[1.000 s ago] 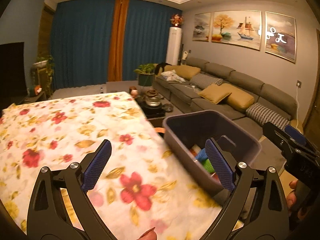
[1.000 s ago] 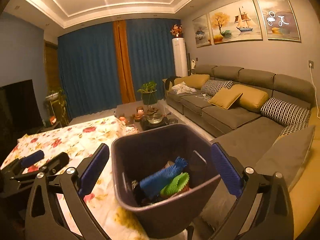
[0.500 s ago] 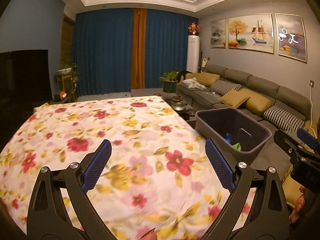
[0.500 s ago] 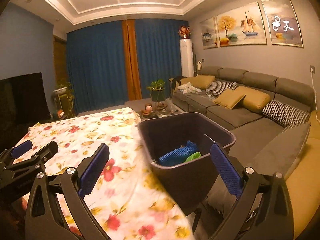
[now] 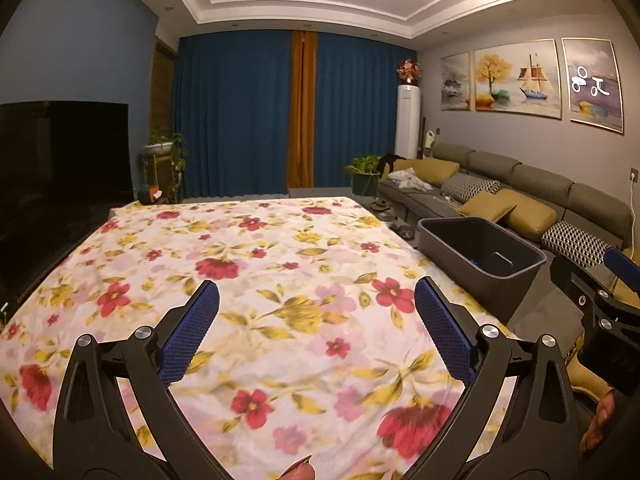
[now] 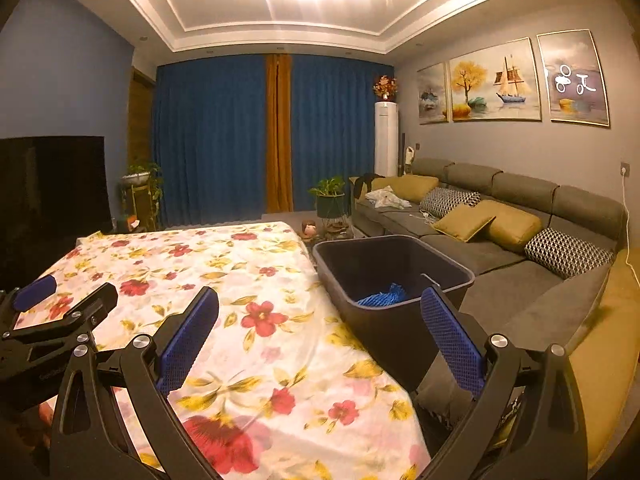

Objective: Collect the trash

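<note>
A dark grey bin (image 6: 390, 276) stands against the right edge of the floral-cloth table (image 6: 240, 276); a blue mesh item (image 6: 382, 296) lies inside it. In the left wrist view the same bin (image 5: 480, 256) sits far right of the table (image 5: 260, 280). My left gripper (image 5: 316, 332) hovers open above the cloth, nothing between its fingers. My right gripper (image 6: 320, 340) is open too, over the table's right edge, short of the bin. Each gripper shows at the edge of the other's view: the right gripper (image 5: 600, 300), the left gripper (image 6: 52, 312).
A long grey sofa (image 6: 500, 216) with yellow and patterned cushions runs along the right wall behind the bin. A dark TV (image 6: 52, 184) stands at the left, with potted plants (image 6: 332, 196) and blue curtains (image 6: 224, 136) at the back.
Both grippers have pulled back and risen away from the bin, which now looks smaller and farther. More of the floral cloth has come into view. Both stay open.
</note>
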Tool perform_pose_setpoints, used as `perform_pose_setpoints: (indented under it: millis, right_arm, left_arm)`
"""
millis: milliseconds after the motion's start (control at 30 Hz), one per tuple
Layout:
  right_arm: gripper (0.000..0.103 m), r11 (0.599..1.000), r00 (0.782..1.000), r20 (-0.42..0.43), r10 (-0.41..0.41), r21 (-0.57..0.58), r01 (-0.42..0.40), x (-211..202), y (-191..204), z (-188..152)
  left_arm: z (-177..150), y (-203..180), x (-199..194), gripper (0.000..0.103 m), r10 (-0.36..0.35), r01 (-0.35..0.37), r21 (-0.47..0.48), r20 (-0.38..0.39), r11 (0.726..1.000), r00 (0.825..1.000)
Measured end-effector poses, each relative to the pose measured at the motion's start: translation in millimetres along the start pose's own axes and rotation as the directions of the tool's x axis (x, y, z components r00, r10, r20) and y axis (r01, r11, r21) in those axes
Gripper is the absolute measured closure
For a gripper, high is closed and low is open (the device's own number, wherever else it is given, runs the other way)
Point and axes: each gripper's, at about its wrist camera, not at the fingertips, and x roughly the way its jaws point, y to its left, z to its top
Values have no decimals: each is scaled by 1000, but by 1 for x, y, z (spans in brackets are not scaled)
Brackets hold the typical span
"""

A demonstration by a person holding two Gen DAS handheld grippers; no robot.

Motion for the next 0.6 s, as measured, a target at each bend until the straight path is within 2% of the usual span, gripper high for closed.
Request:
perform_pose_setpoints:
  millis: [333,600]
  right_arm:
    - [6,999,999,-21,29,-29,-30,-15,18,-12]
    - [6,1000,999,-18,30,-4,-30,-22,13,-13]
  left_arm:
    - [-8,13,-20,7,12,-12,-14,2,1000,1000]
    - [-6,13,-29,6,13,-13,-9,17,1000,1000]
